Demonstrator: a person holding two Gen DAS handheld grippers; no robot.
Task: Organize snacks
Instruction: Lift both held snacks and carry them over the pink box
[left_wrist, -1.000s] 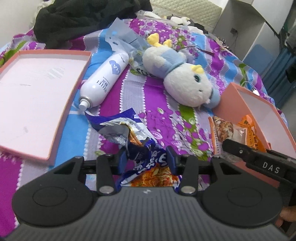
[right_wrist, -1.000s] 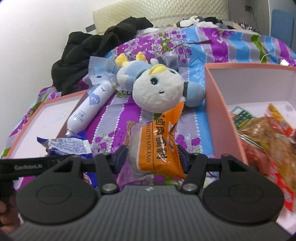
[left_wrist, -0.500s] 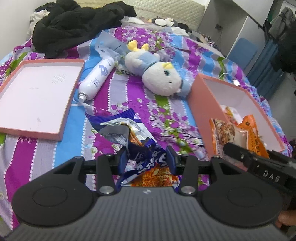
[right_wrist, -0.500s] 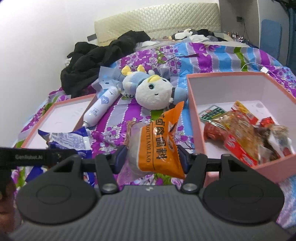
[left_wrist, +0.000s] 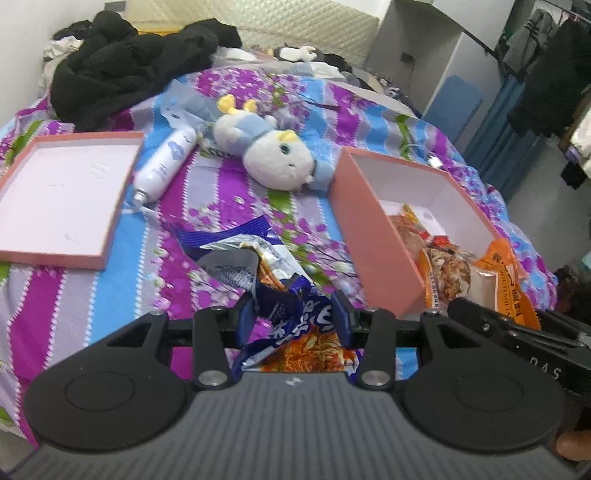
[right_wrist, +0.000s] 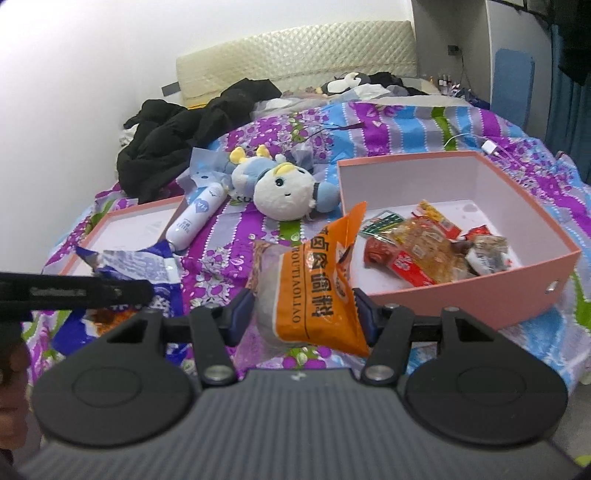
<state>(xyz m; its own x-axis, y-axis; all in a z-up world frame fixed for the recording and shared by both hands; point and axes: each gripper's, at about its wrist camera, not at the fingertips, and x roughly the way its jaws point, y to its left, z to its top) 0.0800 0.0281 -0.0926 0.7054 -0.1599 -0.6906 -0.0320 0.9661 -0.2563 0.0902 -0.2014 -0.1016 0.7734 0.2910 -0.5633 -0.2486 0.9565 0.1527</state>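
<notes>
With each gripper's jaws clenched on a packet, the left gripper (left_wrist: 291, 319) on a crumpled blue foil snack bag (left_wrist: 284, 295) and the right gripper (right_wrist: 304, 310) on an orange plastic snack pouch (right_wrist: 317, 288), I carry both clear of the bed toward the open pink cardboard box (right_wrist: 535, 266).

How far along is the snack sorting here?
Done: several packets already lie in the pink box. In hand: left gripper grips a blue packet; right gripper grips an orange packet. Left: dropping both into the box.

Left gripper (left_wrist: 291, 319) and right gripper (right_wrist: 304, 314) side by side — jaws of each clamped on a packet, angled downward.
</notes>
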